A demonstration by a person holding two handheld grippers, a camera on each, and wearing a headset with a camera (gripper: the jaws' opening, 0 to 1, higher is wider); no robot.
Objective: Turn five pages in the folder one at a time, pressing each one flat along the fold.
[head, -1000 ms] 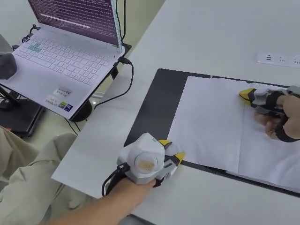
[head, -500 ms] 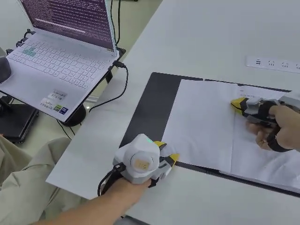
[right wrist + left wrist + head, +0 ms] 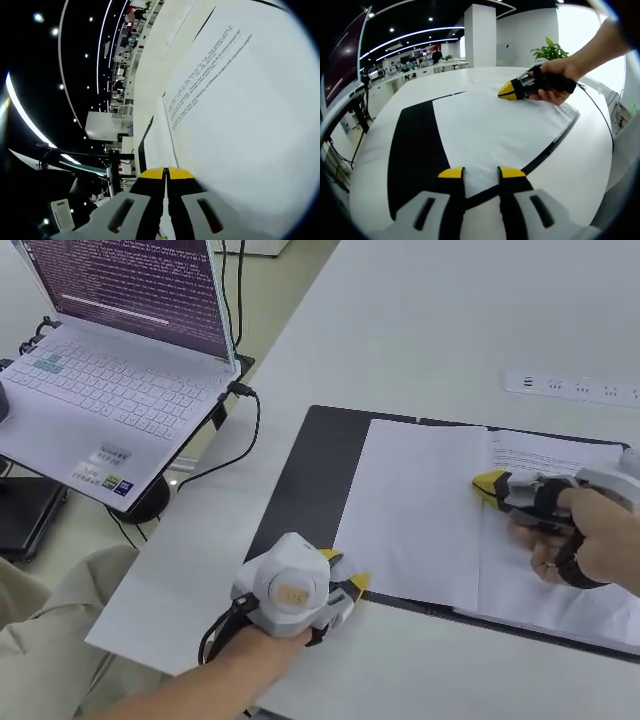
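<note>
With the folder (image 3: 318,475) open near the front edge of the desk (image 3: 430,330), the right gripper (image 3: 488,486), jaws together, presses at the fold (image 3: 480,560) and the left gripper (image 3: 481,172), jaws apart, rests at its near edge; a crooked slide could, I think, wrinkle the page (image 3: 420,505).

- Head view: high, looking down and forward at the table (image 3: 450,320); folder (image 3: 310,480) centre, laptop (image 3: 100,390) upper left.
- Left gripper view: low at folder's near edge, facing across it to the right gripper (image 3: 504,90).
- Right gripper view: rolled, close on the printed page (image 3: 240,110).
- All 3 share the folder.
</note>
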